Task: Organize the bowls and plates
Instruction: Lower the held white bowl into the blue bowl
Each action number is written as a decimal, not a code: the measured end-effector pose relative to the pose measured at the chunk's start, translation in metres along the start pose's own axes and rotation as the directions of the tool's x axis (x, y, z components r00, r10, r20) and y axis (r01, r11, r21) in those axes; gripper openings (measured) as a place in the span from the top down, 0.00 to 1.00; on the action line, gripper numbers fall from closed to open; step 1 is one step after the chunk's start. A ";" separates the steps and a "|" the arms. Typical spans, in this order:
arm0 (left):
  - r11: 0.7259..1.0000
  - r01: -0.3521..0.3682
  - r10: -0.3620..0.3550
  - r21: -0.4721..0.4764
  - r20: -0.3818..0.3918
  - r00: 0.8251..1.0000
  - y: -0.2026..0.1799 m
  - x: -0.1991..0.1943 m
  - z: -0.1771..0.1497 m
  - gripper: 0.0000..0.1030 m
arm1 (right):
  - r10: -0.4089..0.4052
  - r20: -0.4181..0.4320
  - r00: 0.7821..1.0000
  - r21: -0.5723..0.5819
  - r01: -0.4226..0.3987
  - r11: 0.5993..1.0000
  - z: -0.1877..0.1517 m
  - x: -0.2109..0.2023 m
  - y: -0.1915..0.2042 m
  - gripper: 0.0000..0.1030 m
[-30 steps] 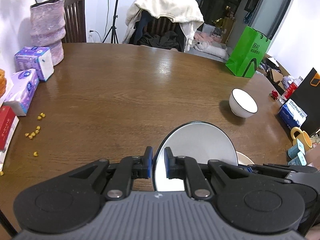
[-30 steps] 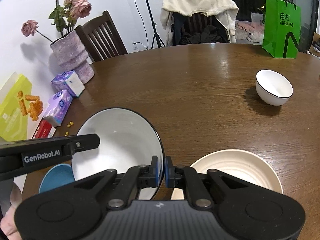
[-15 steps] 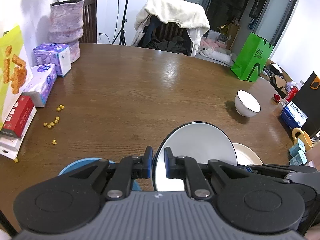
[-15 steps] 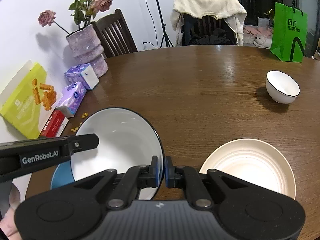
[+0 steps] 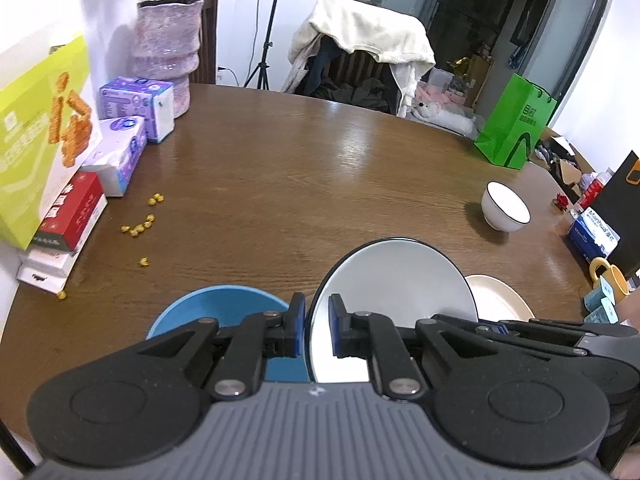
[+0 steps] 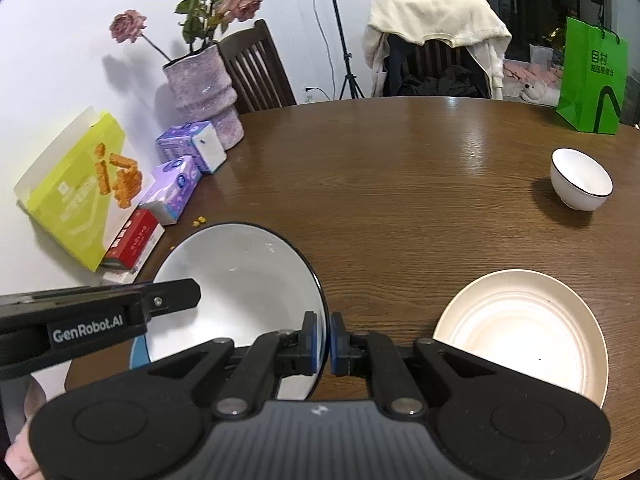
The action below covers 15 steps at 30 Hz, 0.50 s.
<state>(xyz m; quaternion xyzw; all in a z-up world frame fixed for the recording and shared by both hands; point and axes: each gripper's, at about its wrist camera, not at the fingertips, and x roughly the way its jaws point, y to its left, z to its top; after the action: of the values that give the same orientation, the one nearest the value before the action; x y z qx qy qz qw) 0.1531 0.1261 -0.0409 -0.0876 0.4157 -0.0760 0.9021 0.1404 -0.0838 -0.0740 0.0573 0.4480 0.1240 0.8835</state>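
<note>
A wide white dish with a thin black rim [image 5: 396,280] hangs above the brown table [image 5: 280,184], carried by both grippers. My left gripper [image 5: 317,320] is shut on its left rim. My right gripper [image 6: 325,336] is shut on its right rim, and the dish [image 6: 248,280] fills the left of that view. A blue bowl [image 5: 216,308] sits on the table under my left gripper, partly hidden. A cream plate [image 6: 524,328] lies to the right of the dish. A small white bowl with a black rim [image 6: 580,180] stands further off at the right.
Along the left edge stand a pink vase [image 5: 166,48], purple tissue packs [image 5: 136,108], a yellow-green box [image 5: 36,128] and a red box [image 5: 74,212], with yellow crumbs [image 5: 140,228] beside them. A green bag [image 5: 516,120] stands far right; boxes and a yellow mug [image 5: 604,276] crowd the right edge.
Both grippers drew back toward the near edge with the dish still held. The blue bowl came into view under the left gripper, and more of the cream plate shows.
</note>
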 end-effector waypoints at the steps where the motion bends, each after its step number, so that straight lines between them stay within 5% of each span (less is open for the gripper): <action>1: 1.000 -0.002 0.002 -0.005 0.001 1.000 0.002 -0.002 -0.001 0.88 | 0.003 -0.002 1.000 -0.003 -0.003 1.000 -0.001 0.000 0.002 0.94; 15: 0.996 -0.039 0.040 -0.085 0.008 0.999 0.038 -0.012 -0.013 0.88 | 0.027 -0.045 0.999 -0.076 -0.031 0.997 -0.005 0.013 0.038 0.94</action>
<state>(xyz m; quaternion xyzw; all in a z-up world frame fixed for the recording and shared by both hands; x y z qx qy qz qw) 0.1378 0.1645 -0.0484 -0.1181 0.4159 -0.0401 0.9008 0.1375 -0.0435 -0.0783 0.0270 0.4614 0.1553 0.8731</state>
